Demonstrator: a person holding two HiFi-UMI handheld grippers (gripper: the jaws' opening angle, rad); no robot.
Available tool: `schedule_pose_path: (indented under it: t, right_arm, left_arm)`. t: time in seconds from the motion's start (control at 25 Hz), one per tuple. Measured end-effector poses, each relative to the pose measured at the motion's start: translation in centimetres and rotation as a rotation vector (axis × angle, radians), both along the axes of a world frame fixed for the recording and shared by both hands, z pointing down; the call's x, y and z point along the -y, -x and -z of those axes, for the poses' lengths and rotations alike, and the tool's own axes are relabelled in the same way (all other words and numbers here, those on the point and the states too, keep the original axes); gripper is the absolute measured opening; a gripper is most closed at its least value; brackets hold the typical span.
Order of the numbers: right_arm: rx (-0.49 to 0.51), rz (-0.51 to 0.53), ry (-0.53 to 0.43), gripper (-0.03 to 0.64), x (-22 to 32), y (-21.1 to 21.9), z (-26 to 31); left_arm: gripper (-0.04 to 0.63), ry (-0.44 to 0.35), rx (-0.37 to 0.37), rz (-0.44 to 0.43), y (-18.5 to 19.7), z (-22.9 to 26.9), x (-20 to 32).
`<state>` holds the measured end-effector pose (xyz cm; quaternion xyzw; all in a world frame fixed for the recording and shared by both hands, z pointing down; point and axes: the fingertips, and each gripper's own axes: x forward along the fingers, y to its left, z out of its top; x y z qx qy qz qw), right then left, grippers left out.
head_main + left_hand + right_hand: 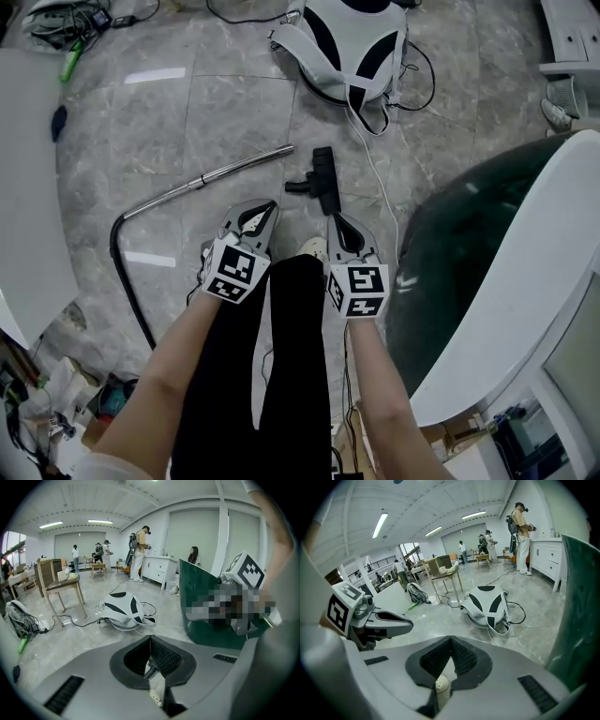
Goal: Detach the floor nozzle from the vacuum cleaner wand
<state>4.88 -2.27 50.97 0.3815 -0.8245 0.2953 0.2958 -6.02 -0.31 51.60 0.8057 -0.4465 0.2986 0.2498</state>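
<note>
**While both grippers hang shut, the nozzle lies clear of the wand**

As the scan starts out past the left gripper's [262, 214] left side, a black hose [127, 281] curls over the floor and joins the metal wand [211, 178]. The wand's long axis slants up and away, and its free end stops ahead of this gripper's tips. The left gripper has its jaws pressed together with nothing between them, as its own view confirms [151, 653].

Next across is the black floor nozzle [323, 178], just beyond the tips of the right gripper [339, 225]. Its head runs lengthwise away from that gripper, and its neck stub pokes back toward the wand's end. Bare floor shows between neck and wand, so by my reading the two are already apart. The right hand is the nearer to the nozzle. This gripper is also closed and empty [450, 651].

Below and between the grippers are the person's black-clad legs and a pale shoe [312, 248]. Well ahead of the right gripper sits a white-and-black vacuum body [356, 42], with its white cable [375, 178] trailing past the nozzle. To that gripper's right bulks a dark green curved panel [469, 253]. Nothing blocks the nozzle.
</note>
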Motion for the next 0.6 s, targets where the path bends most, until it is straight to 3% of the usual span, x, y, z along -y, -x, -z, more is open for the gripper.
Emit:
schedule_pose_path:
  t: [0.16, 0.6]
  right_arm:
    - [0.032, -0.009, -0.009, 0.015, 0.1, 0.1, 2.1]
    - [0.024, 0.076, -0.048, 0.015, -0.2, -0.2, 6.8]
  left_arm:
    - [0.012, -0.016, -0.012, 0.026, -0.5, 1.7, 0.2]
    - [0.012, -0.035, 0.011, -0.031, -0.7, 5.2, 0.5]
